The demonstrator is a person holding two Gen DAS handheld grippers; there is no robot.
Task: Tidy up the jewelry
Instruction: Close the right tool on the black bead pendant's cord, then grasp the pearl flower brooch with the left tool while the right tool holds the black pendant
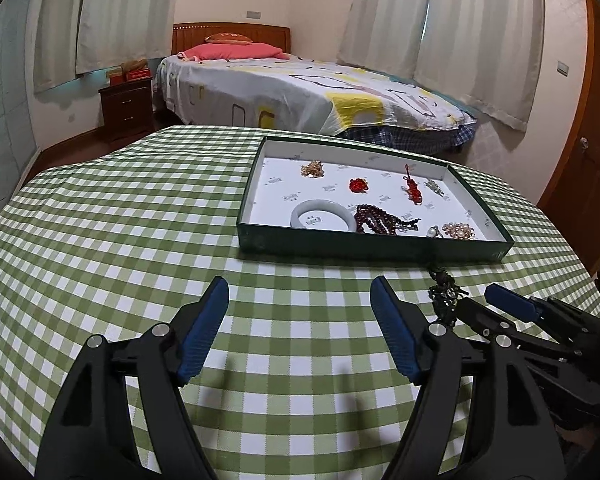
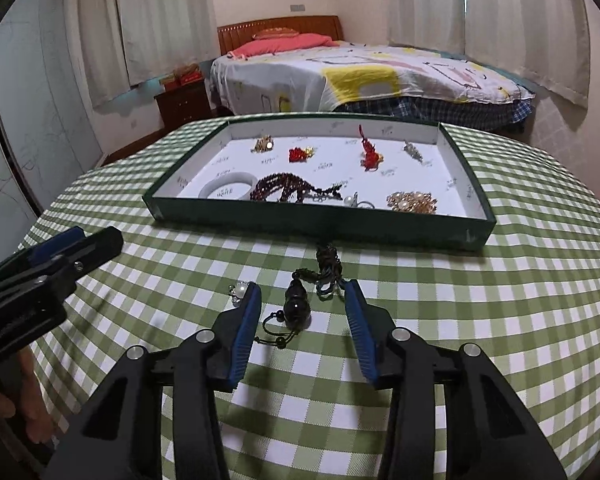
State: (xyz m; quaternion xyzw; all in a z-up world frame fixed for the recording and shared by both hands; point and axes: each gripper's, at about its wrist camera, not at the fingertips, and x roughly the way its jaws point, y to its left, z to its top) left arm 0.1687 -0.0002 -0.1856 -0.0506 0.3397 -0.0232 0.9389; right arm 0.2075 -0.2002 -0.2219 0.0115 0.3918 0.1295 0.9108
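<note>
A dark gourd-shaped bead pendant [image 2: 297,306] with a knotted tassel [image 2: 328,270] lies on the checked tablecloth [image 2: 480,300], between the fingers of my right gripper [image 2: 302,290]. Its pads stand apart from the pendant, so that gripper is open. A small pearl piece [image 2: 239,291] lies just outside its left finger. My left gripper [image 1: 300,292] hovers open over bare cloth with nothing between its fingers; the tassel [image 1: 444,292] and the right gripper's fingers [image 1: 508,304] show at its right. The green tray [image 2: 320,224] holds a white bangle [image 2: 228,189], dark red beads [image 2: 292,192] and several other pieces.
The tray [image 1: 376,246] sits at the table's far side. Beyond the table stand a bed [image 1: 300,88] and a dark nightstand [image 1: 126,106], with curtains along the walls. A hand [image 2: 8,392] holds the left gripper at the left edge of the right wrist view.
</note>
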